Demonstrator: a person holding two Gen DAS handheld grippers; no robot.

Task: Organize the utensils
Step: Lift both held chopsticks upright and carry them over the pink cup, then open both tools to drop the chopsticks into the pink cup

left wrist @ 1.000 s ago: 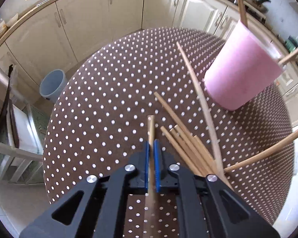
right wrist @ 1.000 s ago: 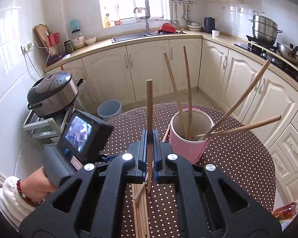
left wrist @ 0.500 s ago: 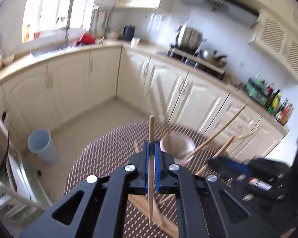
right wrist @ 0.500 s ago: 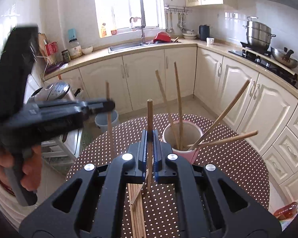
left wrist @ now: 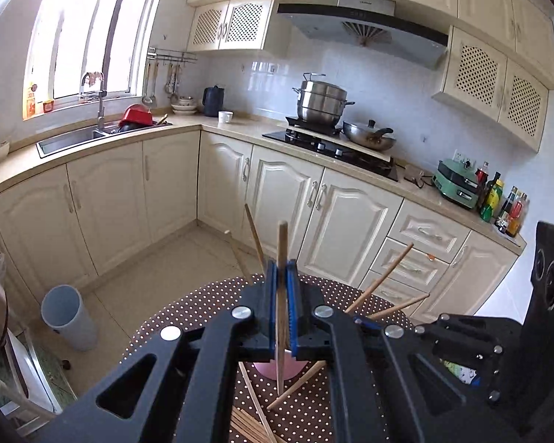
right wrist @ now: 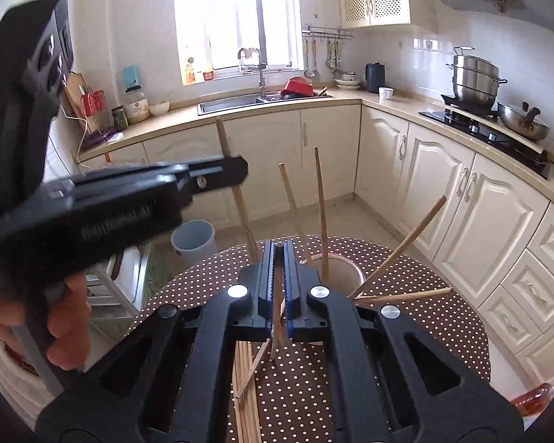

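both tools clamp one chopstick each: left tool [left wrist: 281, 280], right tool [right wrist: 278, 258]. pink cup [right wrist: 341, 271] looks crowded, i think; poking in could tip it.

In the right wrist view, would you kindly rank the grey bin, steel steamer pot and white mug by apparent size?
1. Steel steamer pot and grey bin: look alike, and the bin stands nearer, so unranked.
2. White mug: clearly smallest.
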